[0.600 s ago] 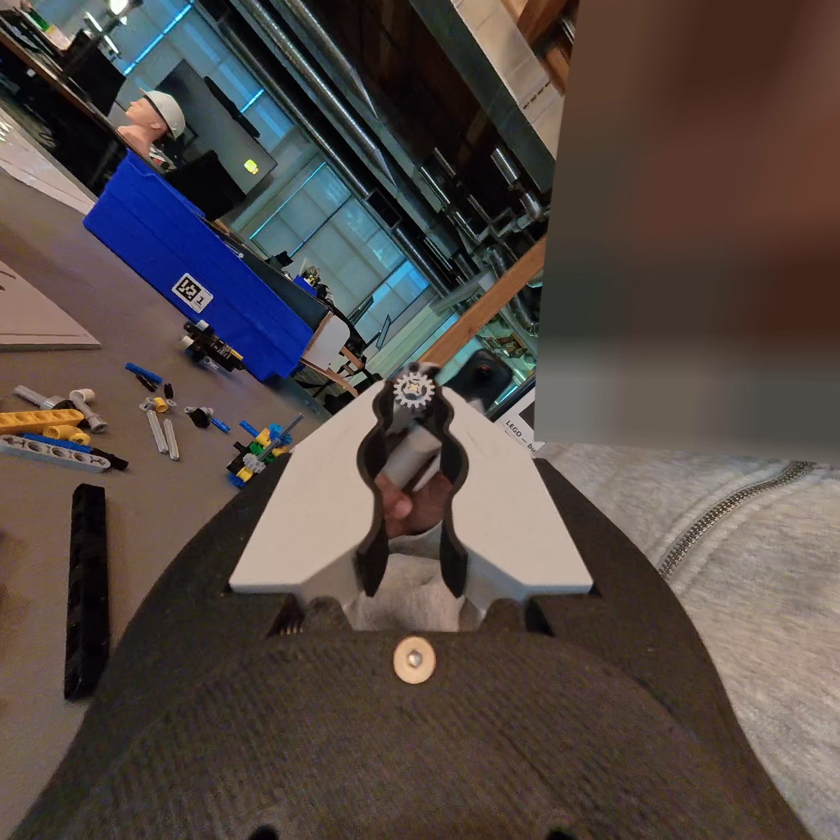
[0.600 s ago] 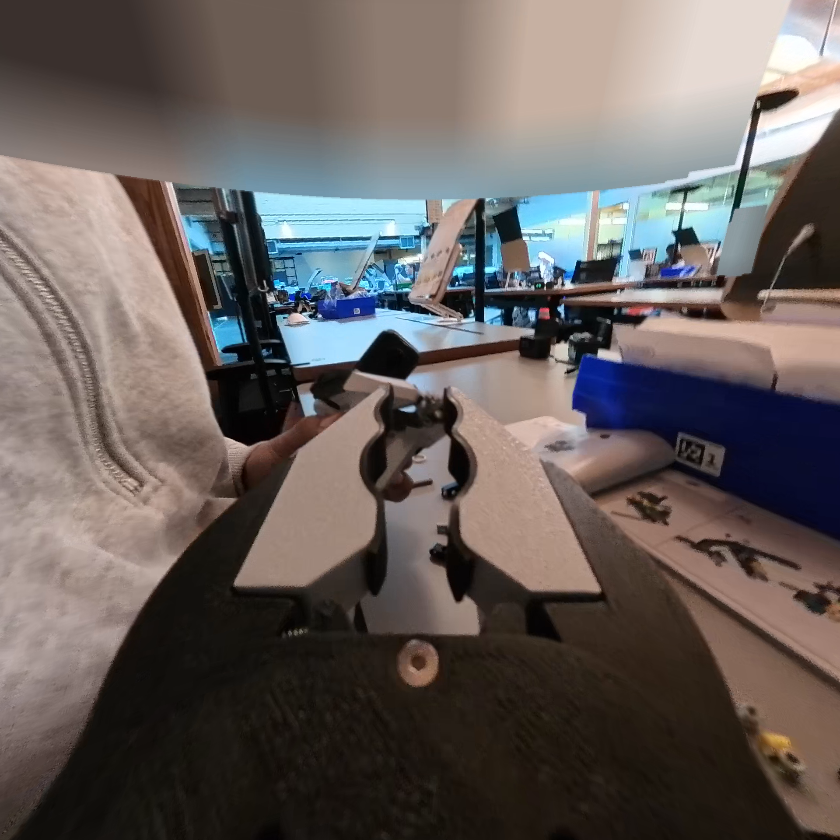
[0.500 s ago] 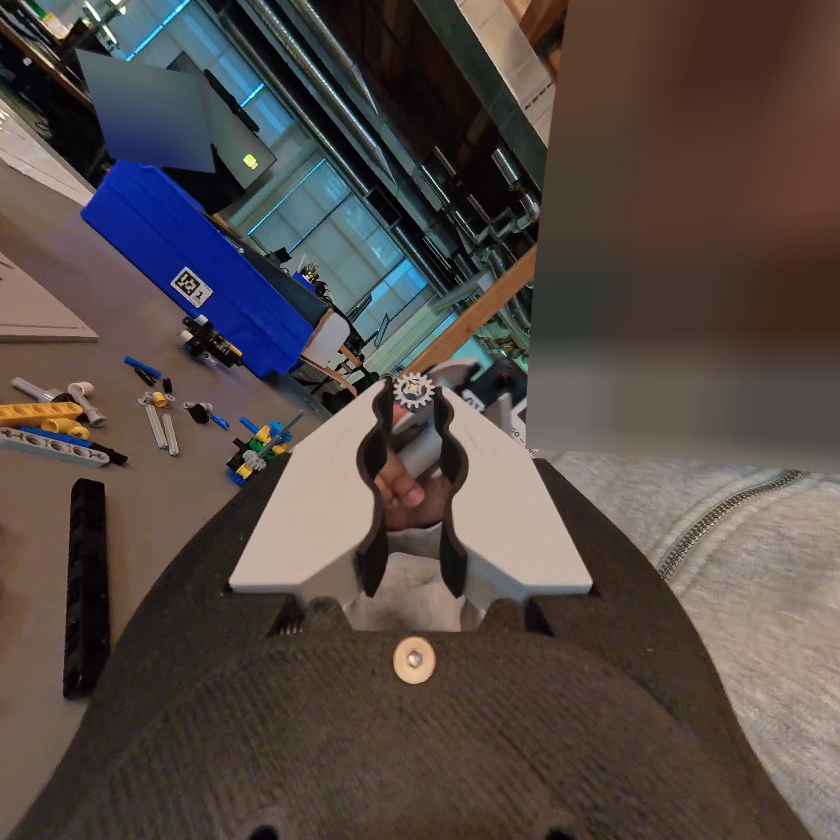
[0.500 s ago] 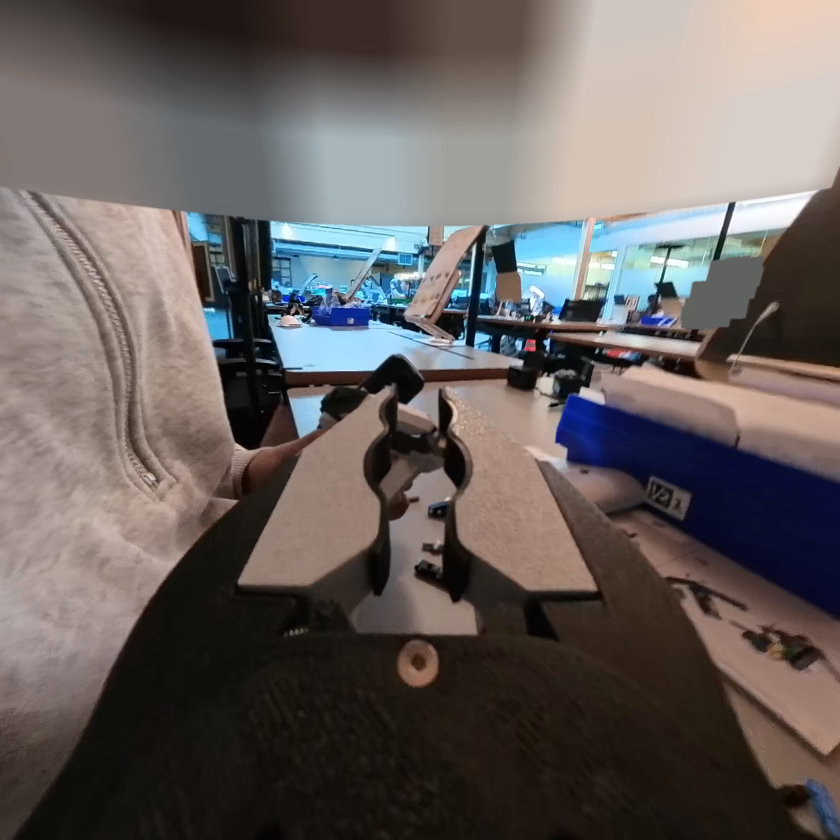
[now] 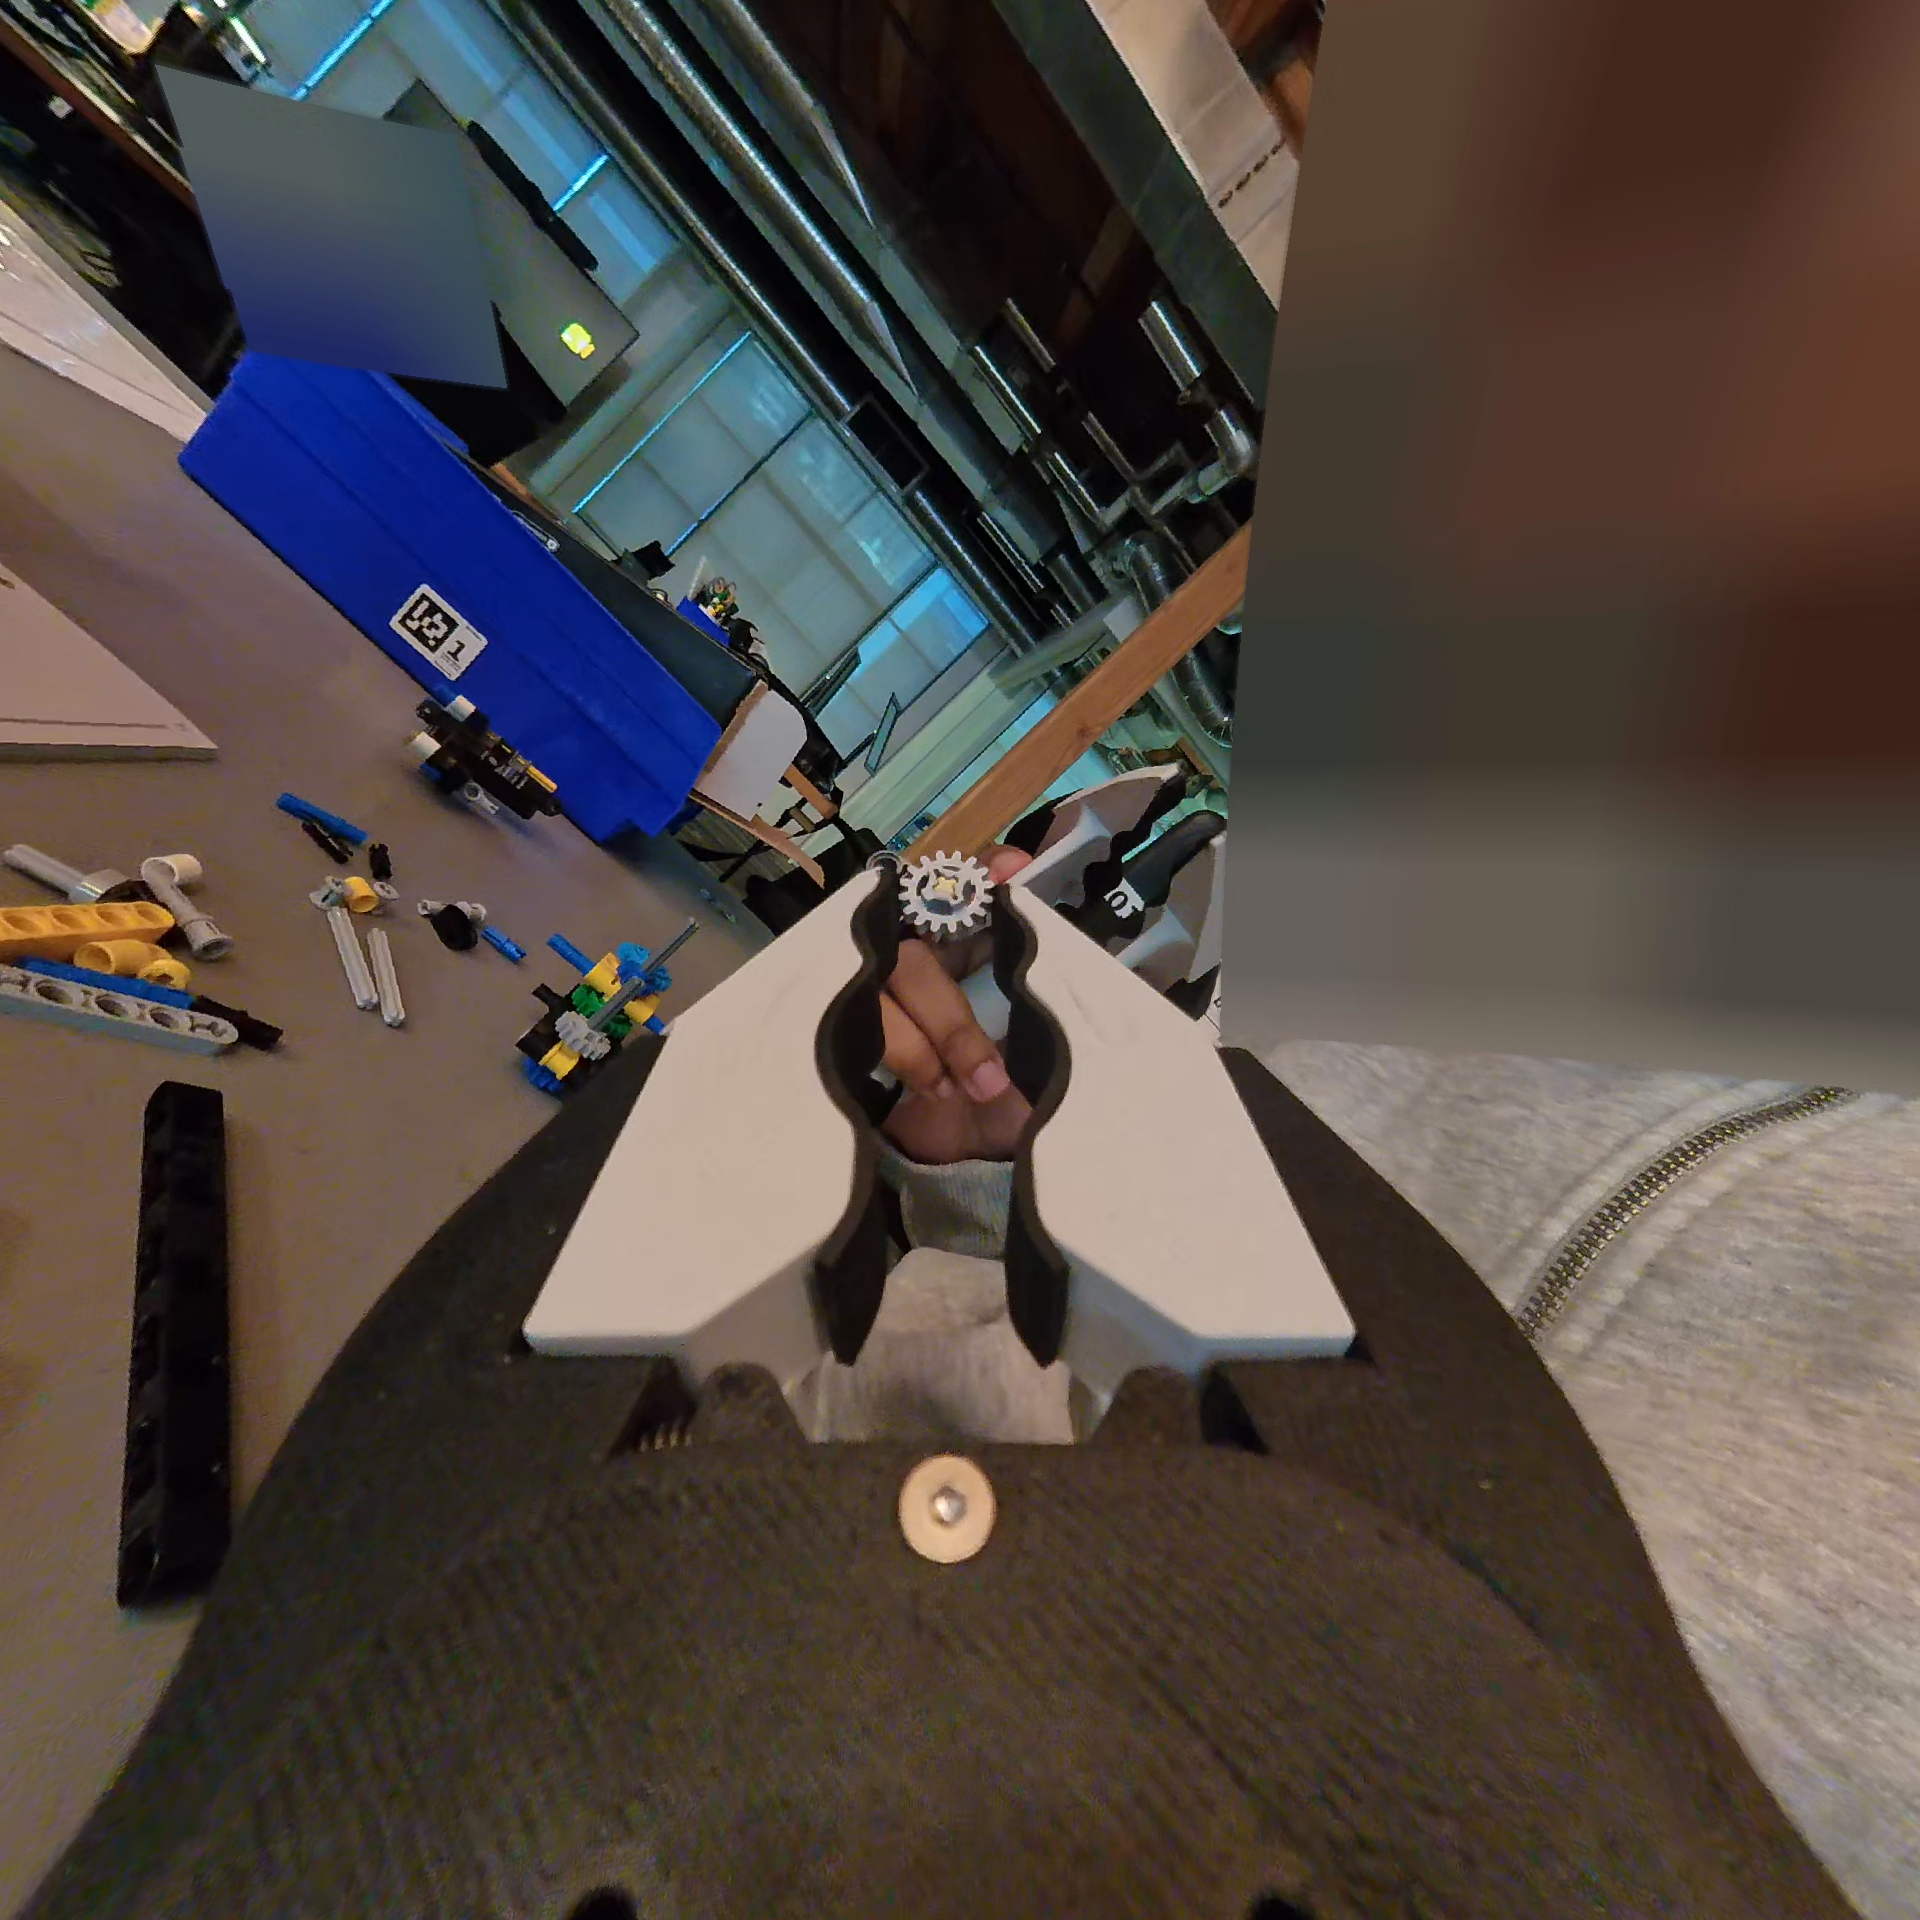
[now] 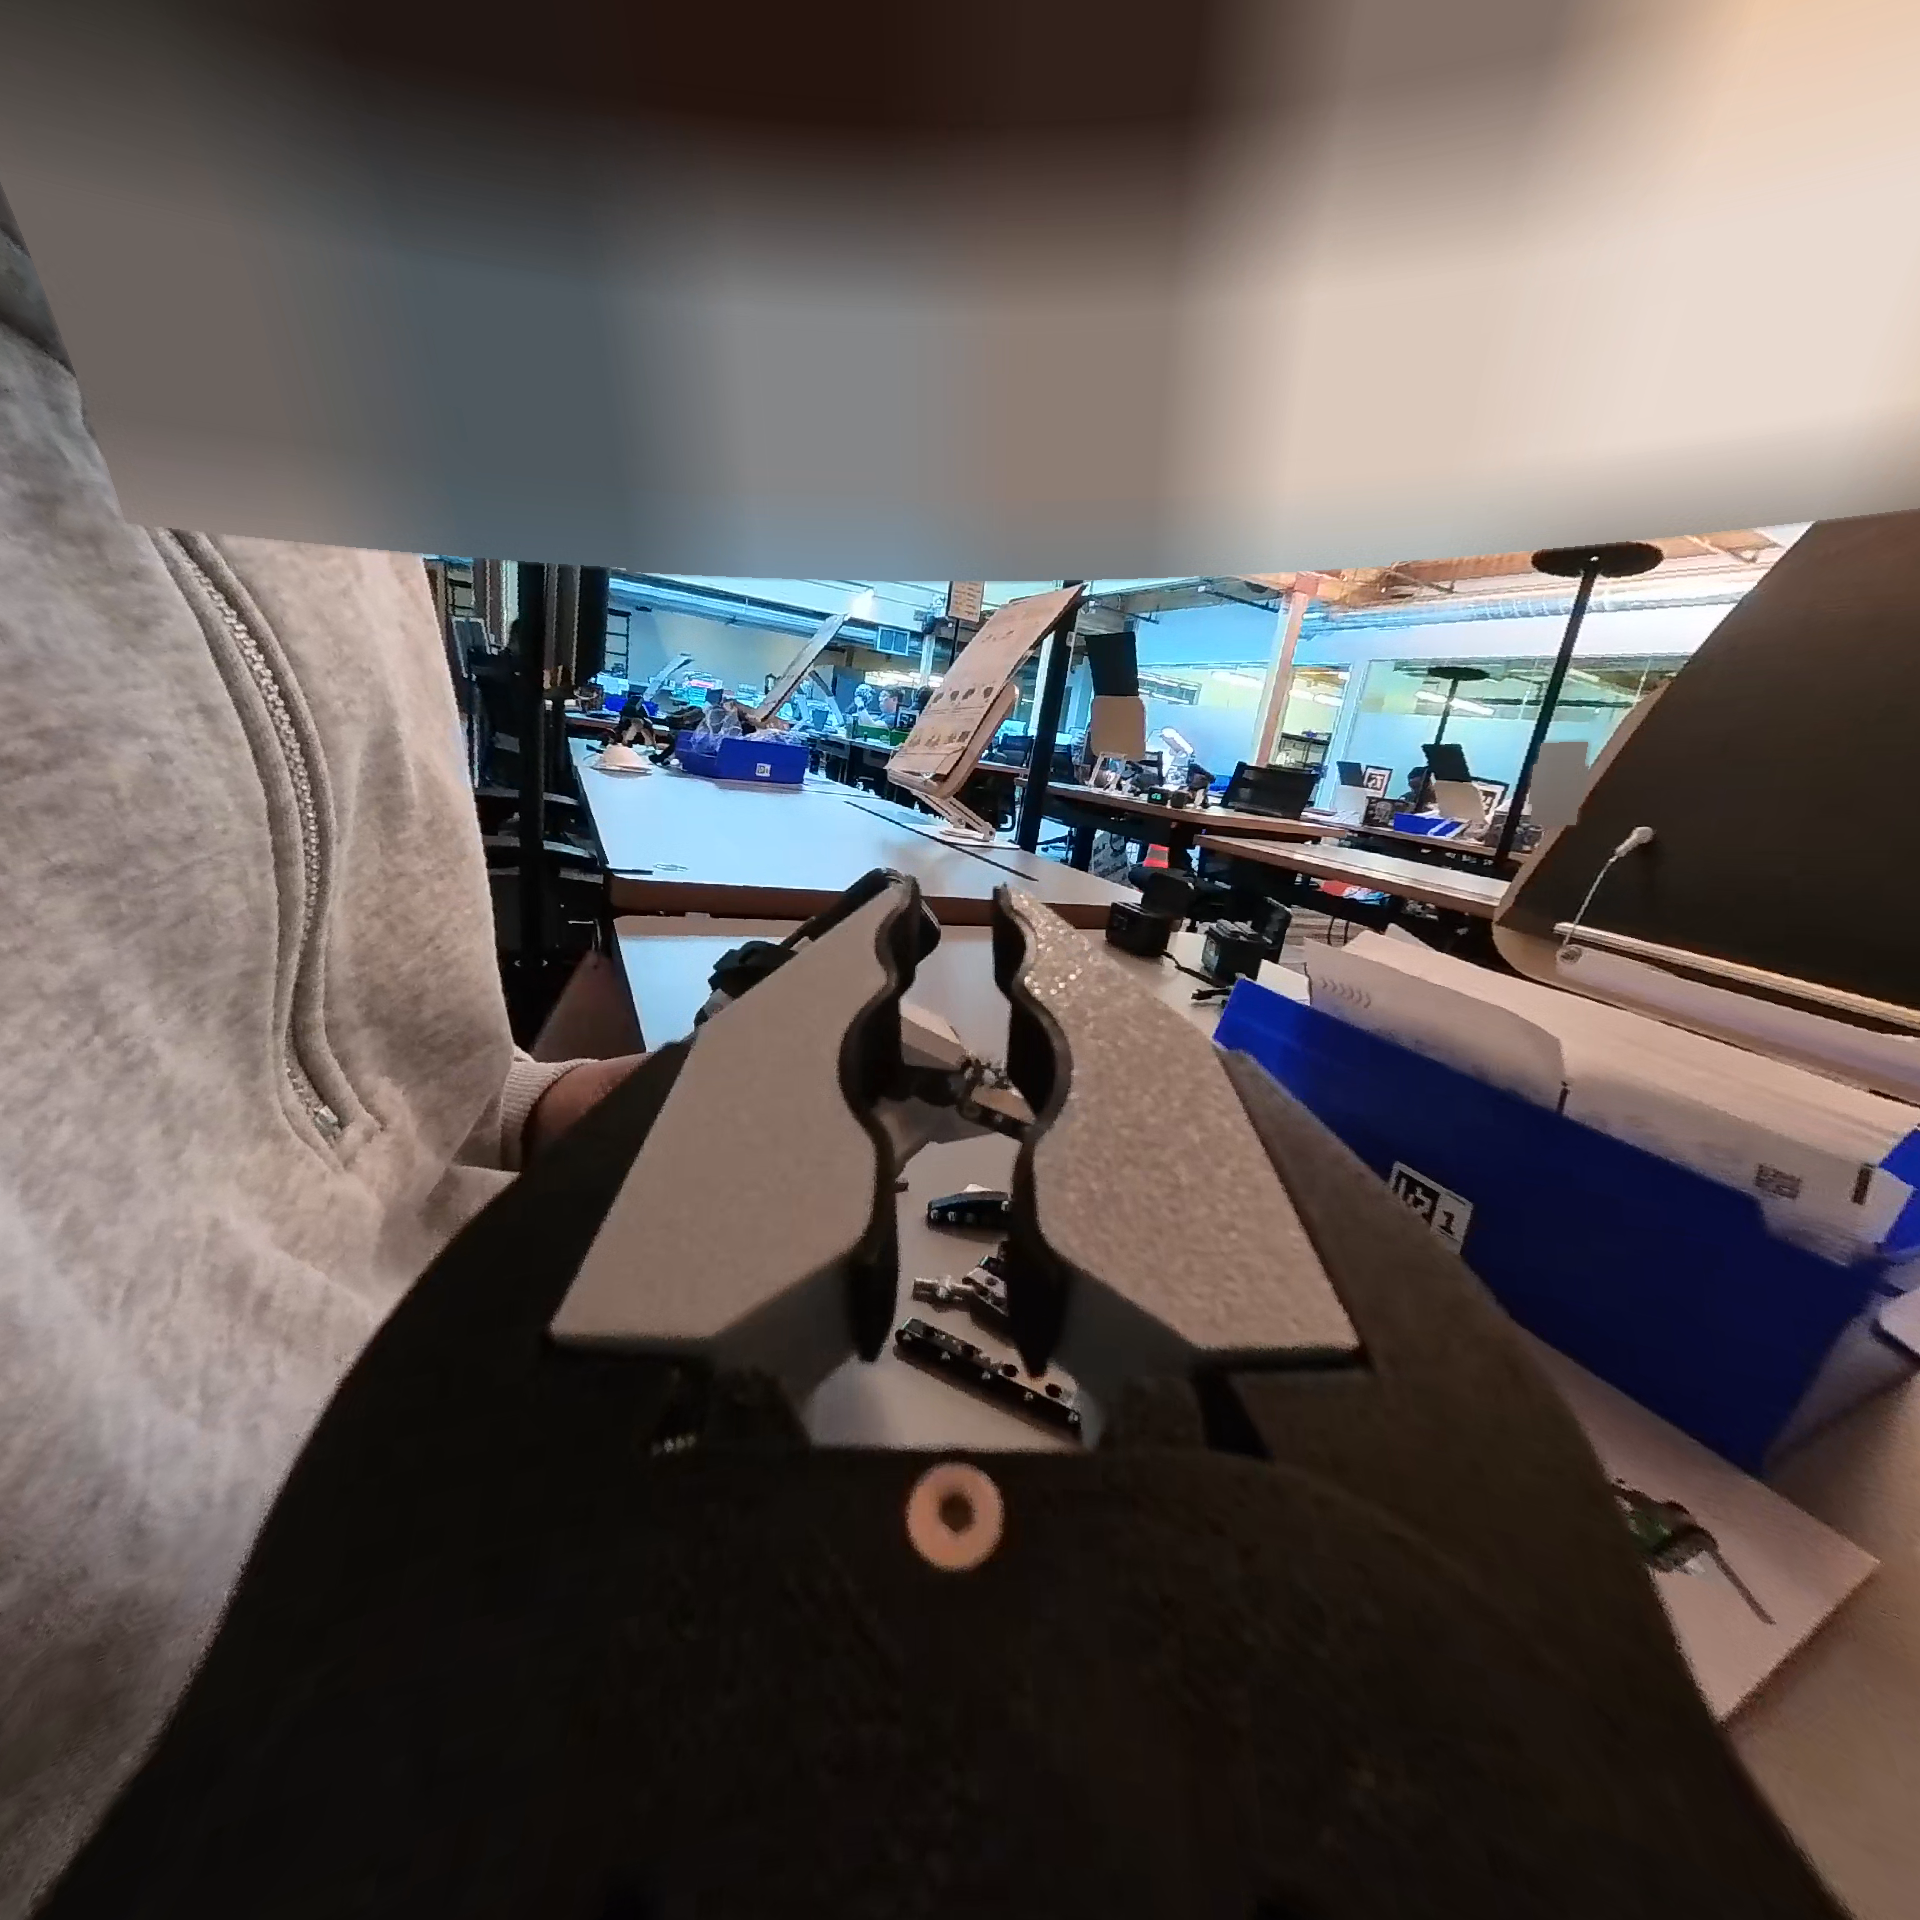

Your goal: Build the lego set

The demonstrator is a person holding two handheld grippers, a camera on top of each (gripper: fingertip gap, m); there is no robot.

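1. Left tool [image 5: 943, 902]: tips closed on a small grey gear [image 5: 943, 894], held in the air over the person's lap, clear of the desk [image 5: 312, 1122].
2. Right tool [image 6: 956, 914]: fingers parted with a narrow gap at the tips, nothing between them; it hangs above the desk.
3. Hand [image 5: 940, 1049]: seen only through the gap of the left tool; its grip is mostly hidden.
4. Grey zip sweatshirt [image 5: 1683, 1299]: fills the right side of the left wrist view, cut off by the frame.
5. Loose parts on the desk, left wrist view: black beam [image 5: 177, 1340] nearest the edge; yellow beam [image 5: 78, 920] cut off at the frame; small blue-and-yellow assembly [image 5: 597, 1013] beside the tool body.
6. Small black pieces [image 6: 966, 1210]: partly hidden behind the right tool's fingers; kind unclear.
7. Blue bin [image 5: 436, 582]: at the far side of the desk, open surface between it and the loose parts.
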